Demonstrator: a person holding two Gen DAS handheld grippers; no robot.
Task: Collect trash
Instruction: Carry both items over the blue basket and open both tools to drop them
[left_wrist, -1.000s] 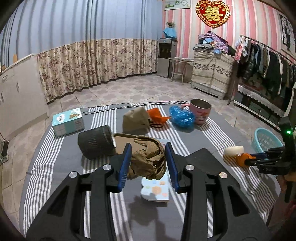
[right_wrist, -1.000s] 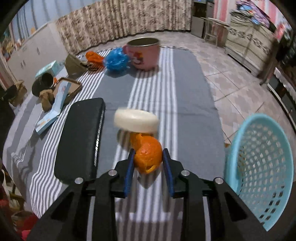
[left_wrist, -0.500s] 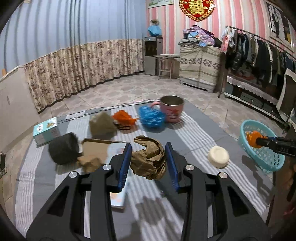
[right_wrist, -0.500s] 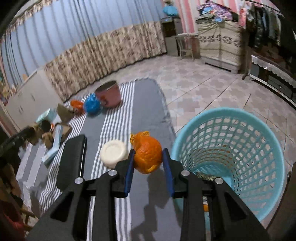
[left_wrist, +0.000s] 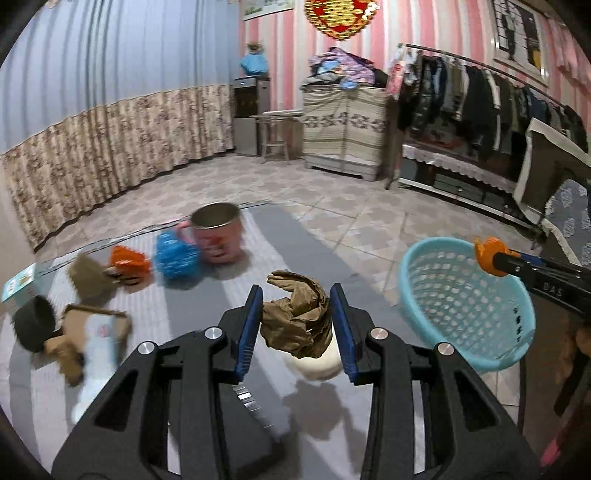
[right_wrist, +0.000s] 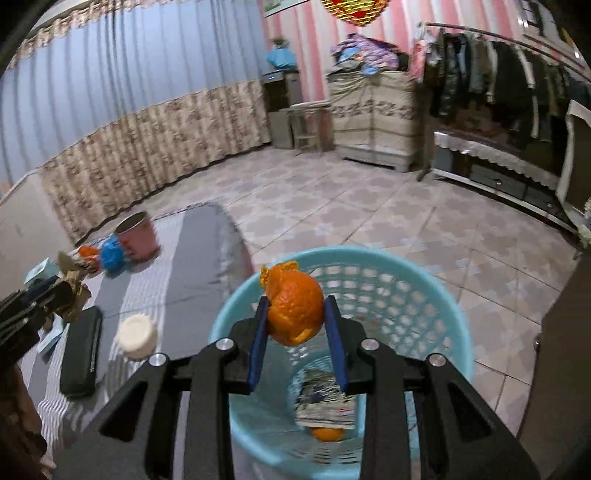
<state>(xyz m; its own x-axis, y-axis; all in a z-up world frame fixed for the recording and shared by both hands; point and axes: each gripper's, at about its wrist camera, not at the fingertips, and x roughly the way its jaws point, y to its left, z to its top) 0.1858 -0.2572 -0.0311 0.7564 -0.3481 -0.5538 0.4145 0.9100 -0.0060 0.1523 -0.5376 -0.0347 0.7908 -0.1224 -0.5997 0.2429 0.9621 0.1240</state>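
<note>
My left gripper (left_wrist: 297, 325) is shut on a crumpled brown paper wad (left_wrist: 295, 315) and holds it above the striped cloth (left_wrist: 258, 236), left of the light-blue basket (left_wrist: 465, 306). My right gripper (right_wrist: 297, 325) is shut on an orange peel (right_wrist: 293, 312) and holds it over the basket's (right_wrist: 424, 295) open mouth. The basket holds a printed wrapper (right_wrist: 325, 402) and another orange piece (right_wrist: 327, 434). In the left wrist view the right gripper (left_wrist: 495, 256) with the peel (left_wrist: 489, 254) hangs over the basket's far rim.
On the cloth lie a pink cup (left_wrist: 218, 232), a blue plastic wad (left_wrist: 175, 256), an orange wrapper (left_wrist: 129, 260), brown paper bits (left_wrist: 90, 275), a dark roll (left_wrist: 33, 325), a white round lid (right_wrist: 136, 336) and a black case (right_wrist: 81, 350). A clothes rack (left_wrist: 480, 96) stands right.
Both grippers moved right toward the basket. The right gripper carried the peel from beside the basket to over its opening. The left gripper lifted the brown wad away from the pile.
</note>
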